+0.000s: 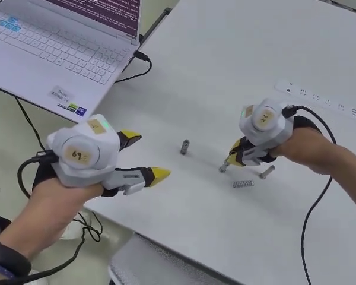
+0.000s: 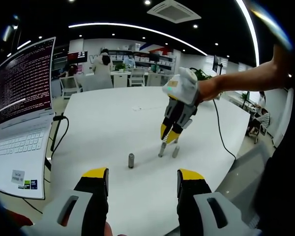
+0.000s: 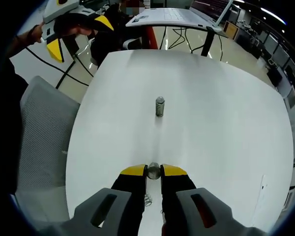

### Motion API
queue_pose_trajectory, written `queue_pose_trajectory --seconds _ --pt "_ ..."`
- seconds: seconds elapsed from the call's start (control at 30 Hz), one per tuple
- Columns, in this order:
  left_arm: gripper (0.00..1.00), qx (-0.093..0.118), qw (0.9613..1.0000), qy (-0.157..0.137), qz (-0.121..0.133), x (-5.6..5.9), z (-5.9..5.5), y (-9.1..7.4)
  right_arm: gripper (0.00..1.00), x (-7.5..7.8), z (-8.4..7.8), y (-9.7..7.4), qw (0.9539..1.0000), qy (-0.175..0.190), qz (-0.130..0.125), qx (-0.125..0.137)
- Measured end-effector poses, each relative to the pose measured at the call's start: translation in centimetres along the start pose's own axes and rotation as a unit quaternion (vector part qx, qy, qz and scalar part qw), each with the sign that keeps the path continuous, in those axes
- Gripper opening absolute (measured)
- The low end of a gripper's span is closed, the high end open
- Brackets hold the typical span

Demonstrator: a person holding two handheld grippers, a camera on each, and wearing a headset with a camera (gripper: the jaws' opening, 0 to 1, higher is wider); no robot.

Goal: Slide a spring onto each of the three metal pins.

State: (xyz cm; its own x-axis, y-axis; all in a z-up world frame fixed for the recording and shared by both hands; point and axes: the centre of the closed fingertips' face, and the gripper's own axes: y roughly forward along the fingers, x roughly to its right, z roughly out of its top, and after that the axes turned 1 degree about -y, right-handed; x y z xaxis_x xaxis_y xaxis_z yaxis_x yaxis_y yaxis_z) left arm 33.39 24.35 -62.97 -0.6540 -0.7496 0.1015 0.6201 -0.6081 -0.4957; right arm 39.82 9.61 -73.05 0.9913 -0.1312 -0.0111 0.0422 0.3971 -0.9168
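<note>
My right gripper is shut on a metal pin, whose lower end touches the white table. Beside it lie a second pin and a loose spring. To the left, a third pin stands upright and looks wrapped in a spring. My left gripper hovers open over the table's near edge, with nothing between its fingers. In the left gripper view the right gripper holds its pin.
An open laptop sits at the back left with a cable plugged in. A white power strip lies at the far right. A grey mesh chair stands below the near edge of the table.
</note>
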Motion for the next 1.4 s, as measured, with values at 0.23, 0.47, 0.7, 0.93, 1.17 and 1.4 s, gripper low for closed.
queue_pose_trajectory --seconds 0.23,0.47,0.7,0.93,1.17,1.4 --pt "0.52 -0.004 1.0000 0.000 0.002 -0.2 -0.2 -0.2 0.09 0.1 -0.3 0.7 1.0000 -0.001 0.005 -0.004" --pt "0.52 -0.007 1.0000 -0.002 0.003 -0.4 -0.5 -0.2 0.09 0.0 -0.5 1.2 0.9999 -0.001 0.009 -0.005" --pt "0.51 -0.012 0.9999 -0.003 0.002 -0.4 -0.9 -0.1 0.09 0.1 -0.7 2.0 0.9999 -0.003 0.014 -0.007" --pt "0.51 -0.017 0.9998 -0.002 0.003 -0.7 -1.4 -0.1 0.09 -0.2 -0.9 2.5 0.9998 -0.005 0.018 -0.009" --pt "0.51 -0.016 0.9998 -0.003 0.008 -1.0 -1.3 -0.4 0.09 -0.2 -1.1 2.9 0.9996 -0.011 0.022 -0.013" --pt "0.51 -0.013 0.9999 -0.002 0.006 -1.0 -1.2 -0.4 0.12 0.0 -0.9 2.0 0.9999 -0.007 0.011 -0.004"
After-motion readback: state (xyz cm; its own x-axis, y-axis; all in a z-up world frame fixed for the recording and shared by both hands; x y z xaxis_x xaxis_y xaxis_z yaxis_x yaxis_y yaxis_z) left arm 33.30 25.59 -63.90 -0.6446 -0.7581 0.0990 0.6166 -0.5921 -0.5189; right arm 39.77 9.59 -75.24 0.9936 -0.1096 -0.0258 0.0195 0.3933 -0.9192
